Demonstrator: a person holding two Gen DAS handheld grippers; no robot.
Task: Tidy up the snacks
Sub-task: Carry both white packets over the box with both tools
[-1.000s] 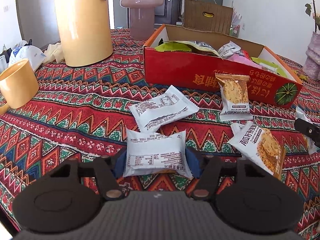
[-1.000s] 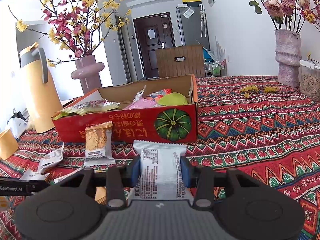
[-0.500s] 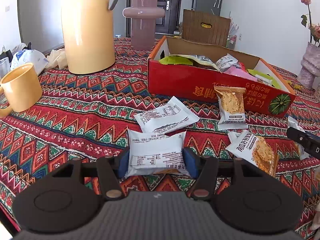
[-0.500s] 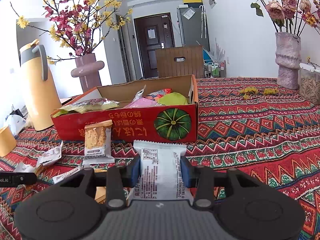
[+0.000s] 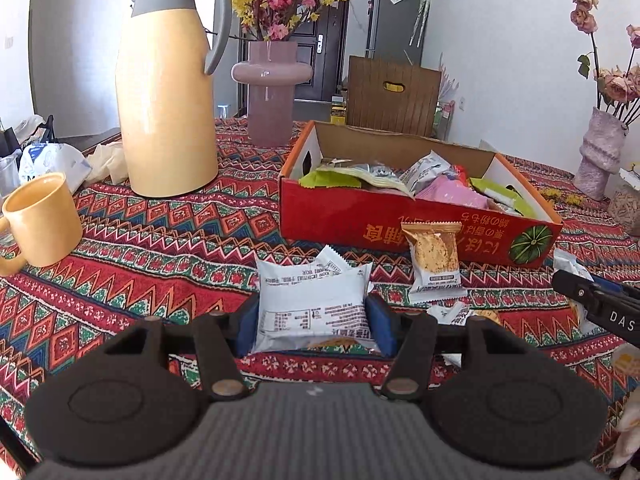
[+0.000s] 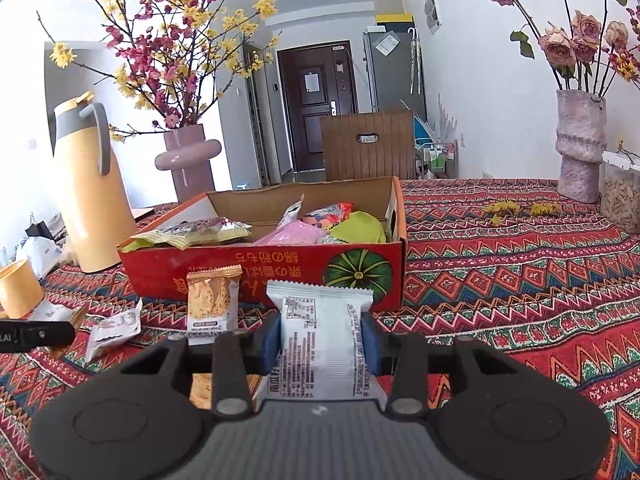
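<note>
Left gripper [image 5: 312, 320]: its blue pads are clamped on the short sides of a white snack packet [image 5: 312, 306]. The packet's long axis runs left to right across the jaws, its printed back faces up, and its crimped far edge points toward the red box [image 5: 344, 216]. It is held clear of the patterned tablecloth [image 5: 160, 232], near the camera and in front of the box.

Right gripper [image 6: 322, 344]: closed on a second white packet [image 6: 322, 340]. This packet's long axis runs near to far along the fingers, and its crimped end stands up toward the box front [image 6: 280, 272] beside the pumpkin print.

The red box sits open-topped on the cloth and holds mixed wrappers in green, pink and silver.

A biscuit packet with an orange top [image 5: 434, 256] leans upright against the box front, long axis vertical. Other white packets lie flat on the cloth: one just behind the left gripper's packet [image 5: 330, 260], and another at the left in the right wrist view [image 6: 116, 326].

A yellow jug [image 5: 168, 92] and a yellow mug [image 5: 40, 220] stand at far left, and a pink vase [image 5: 272, 88] behind the box.
</note>
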